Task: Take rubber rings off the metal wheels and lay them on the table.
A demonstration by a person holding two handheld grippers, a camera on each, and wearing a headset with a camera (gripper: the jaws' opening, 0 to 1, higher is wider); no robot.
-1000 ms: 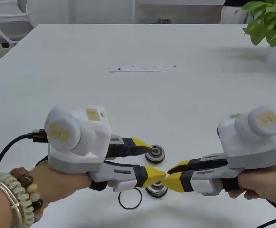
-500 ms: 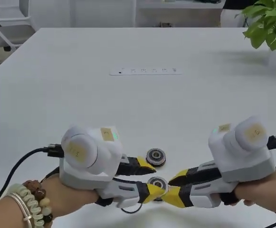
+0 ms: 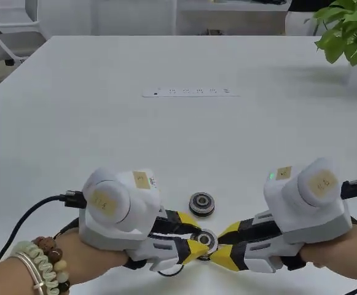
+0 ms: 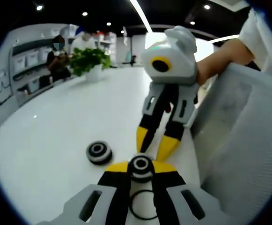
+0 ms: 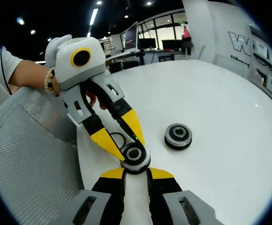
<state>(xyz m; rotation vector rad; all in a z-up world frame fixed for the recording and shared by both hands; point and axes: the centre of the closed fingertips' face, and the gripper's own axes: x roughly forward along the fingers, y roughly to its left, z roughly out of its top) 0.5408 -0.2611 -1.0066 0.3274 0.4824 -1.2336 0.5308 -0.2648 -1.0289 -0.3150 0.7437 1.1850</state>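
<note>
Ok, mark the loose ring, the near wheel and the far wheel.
ring point(image 4: 143, 218), left gripper view, lower arc.
near wheel point(image 5: 135, 154), right gripper view, hub.
far wheel point(image 3: 201, 203), head view, hub.

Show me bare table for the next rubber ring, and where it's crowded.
Widest bare stretch: the table between the socket strip and the spare wheel. Also bare right of that wheel, toward the plant. Crowded: the near edge, where the left hand-held gripper and right hand-held gripper meet at the held wheel over a loose ring.
</note>
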